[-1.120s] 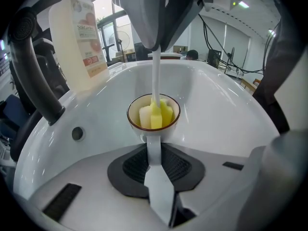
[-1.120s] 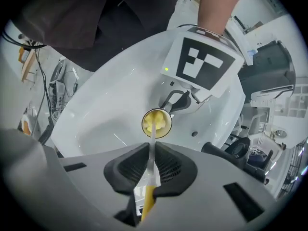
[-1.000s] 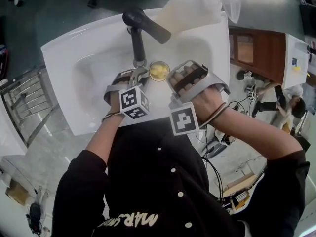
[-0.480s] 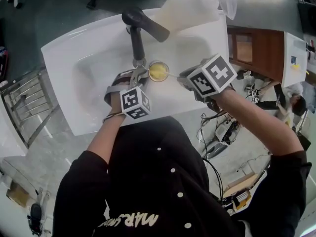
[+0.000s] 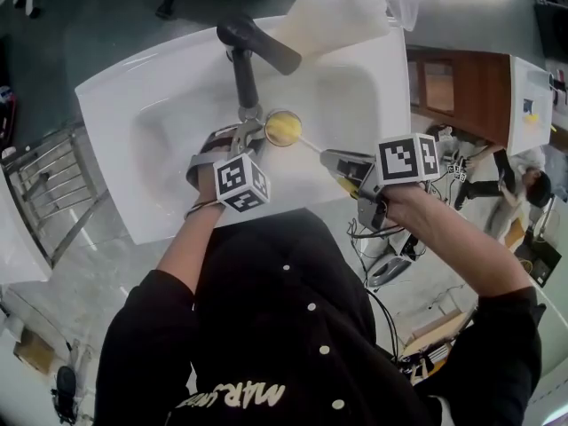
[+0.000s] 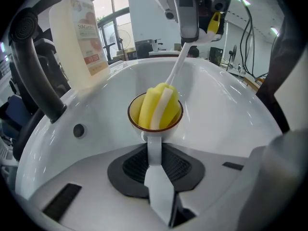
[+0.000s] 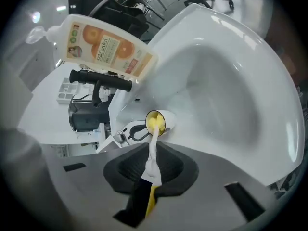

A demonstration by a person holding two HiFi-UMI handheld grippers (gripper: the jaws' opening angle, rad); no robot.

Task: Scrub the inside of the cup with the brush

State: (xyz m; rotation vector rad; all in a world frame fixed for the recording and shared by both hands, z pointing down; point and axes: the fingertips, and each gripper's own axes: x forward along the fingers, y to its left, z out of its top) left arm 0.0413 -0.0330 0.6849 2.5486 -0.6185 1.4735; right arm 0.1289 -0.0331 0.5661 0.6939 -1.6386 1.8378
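A small white cup (image 5: pixel 284 129) with a brown rim hangs tilted over the white sink (image 5: pixel 115 105), just below the faucet. My left gripper (image 5: pixel 249 137) is shut on the cup's handle (image 6: pixel 154 146). A yellow sponge brush (image 6: pixel 159 107) fills the cup (image 6: pixel 155 113), and its thin white handle (image 5: pixel 311 144) runs out to the right. My right gripper (image 5: pixel 342 164) is shut on that handle's end. In the right gripper view the handle (image 7: pixel 152 153) leads from my right gripper (image 7: pixel 150 172) to the cup (image 7: pixel 158 121), with the left gripper (image 7: pixel 126 133) beside it.
A dark faucet (image 5: pixel 244 56) stands over the basin right behind the cup. A big soap bottle (image 5: pixel 337 16) with an orange label lies on the sink's far rim. A metal rack (image 5: pixel 44 185) is on the floor at the left.
My right gripper has rolled over and drawn back to the right, away from the cup. The brush head stays in the cup. The left gripper and the cup have kept still.
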